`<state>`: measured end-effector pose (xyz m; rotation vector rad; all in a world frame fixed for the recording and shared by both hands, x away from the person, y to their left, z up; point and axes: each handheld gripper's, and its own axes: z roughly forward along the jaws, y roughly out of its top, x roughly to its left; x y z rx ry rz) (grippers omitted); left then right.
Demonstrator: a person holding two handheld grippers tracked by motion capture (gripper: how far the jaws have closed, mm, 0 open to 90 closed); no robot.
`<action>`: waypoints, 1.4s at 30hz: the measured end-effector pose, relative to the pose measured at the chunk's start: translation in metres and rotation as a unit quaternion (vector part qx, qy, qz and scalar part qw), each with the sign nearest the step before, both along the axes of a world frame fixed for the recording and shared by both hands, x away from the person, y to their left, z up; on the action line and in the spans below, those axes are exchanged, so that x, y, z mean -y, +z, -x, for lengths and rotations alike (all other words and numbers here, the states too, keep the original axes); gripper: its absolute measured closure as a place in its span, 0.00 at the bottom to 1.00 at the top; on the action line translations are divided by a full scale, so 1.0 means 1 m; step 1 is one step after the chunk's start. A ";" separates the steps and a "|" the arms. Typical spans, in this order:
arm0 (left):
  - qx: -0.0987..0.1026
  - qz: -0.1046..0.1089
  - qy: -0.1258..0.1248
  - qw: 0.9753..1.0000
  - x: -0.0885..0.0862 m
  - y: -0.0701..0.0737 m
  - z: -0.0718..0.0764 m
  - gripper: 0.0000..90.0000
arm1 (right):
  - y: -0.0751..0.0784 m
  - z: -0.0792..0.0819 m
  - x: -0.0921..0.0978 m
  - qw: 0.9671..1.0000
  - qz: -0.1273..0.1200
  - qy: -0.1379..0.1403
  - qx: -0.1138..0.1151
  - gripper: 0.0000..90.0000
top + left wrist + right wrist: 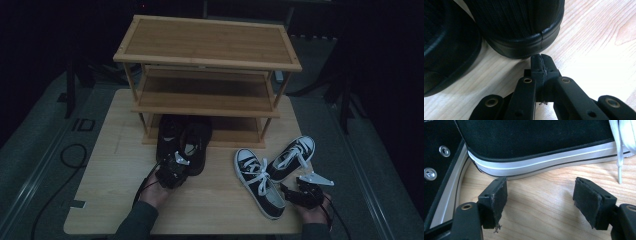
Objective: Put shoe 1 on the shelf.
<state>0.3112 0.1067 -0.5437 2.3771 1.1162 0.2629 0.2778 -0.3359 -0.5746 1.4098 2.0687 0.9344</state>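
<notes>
Two pairs of shoes sit on the wooden table in front of a three-tier shoe rack [207,60], and the likeliest slip is a bad grab. The left gripper [541,65] has its jaws pressed together on nothing, with the tips just short of the heel of the right-hand black shoe [524,27], so pushing forward like this would only shove that shoe toward the rack's bottom shelf or knock it into its twin [446,50] beside it. The right gripper [541,195] stands with its jaws spread wide and empty, low over the table just off the white rubber sole of a black-and-white sneaker [536,142]; closing here would pinch air or skid off the smooth rubber edge, and the loose white lace [619,157] hanging at the side could snag a jaw. From above, the black pair [184,142] lies at the middle of the table against the rack's foot, directly ahead of the left gripper [172,170], while the sneakers [272,170] lie splayed near the table's right front corner, the nearer one just left of the right gripper [302,192].
</notes>
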 end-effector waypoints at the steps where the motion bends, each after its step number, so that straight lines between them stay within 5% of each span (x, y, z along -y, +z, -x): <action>1: -0.001 0.001 0.006 1.000 0.000 -0.002 -0.001 1.00 | 0.000 0.000 0.000 1.000 0.000 0.000 0.000 0.31; 5: -0.001 0.004 0.011 1.000 0.000 -0.002 -0.003 1.00 | 0.000 0.000 0.000 1.000 0.000 0.000 0.000 0.31; 12: 0.020 0.004 0.061 0.998 -0.010 0.006 -0.012 1.00 | 0.000 0.000 0.000 1.000 0.000 0.000 0.000 0.31; 24: 0.005 0.009 0.009 1.000 0.018 -0.003 -0.003 0.99 | 0.000 0.000 0.000 1.000 0.000 0.000 0.000 0.31; 32: 0.015 -0.006 0.044 0.999 0.018 -0.002 -0.011 0.99 | 0.000 0.000 0.000 1.000 0.000 0.000 0.000 0.31; 34: 0.015 0.005 0.061 0.998 0.013 0.000 -0.015 0.99 | 0.000 0.000 0.000 1.000 0.000 0.000 0.000 0.31; 42: 0.015 0.002 0.067 0.998 0.015 -0.002 -0.019 0.98 | 0.000 0.000 0.000 1.000 0.000 0.000 0.000 0.31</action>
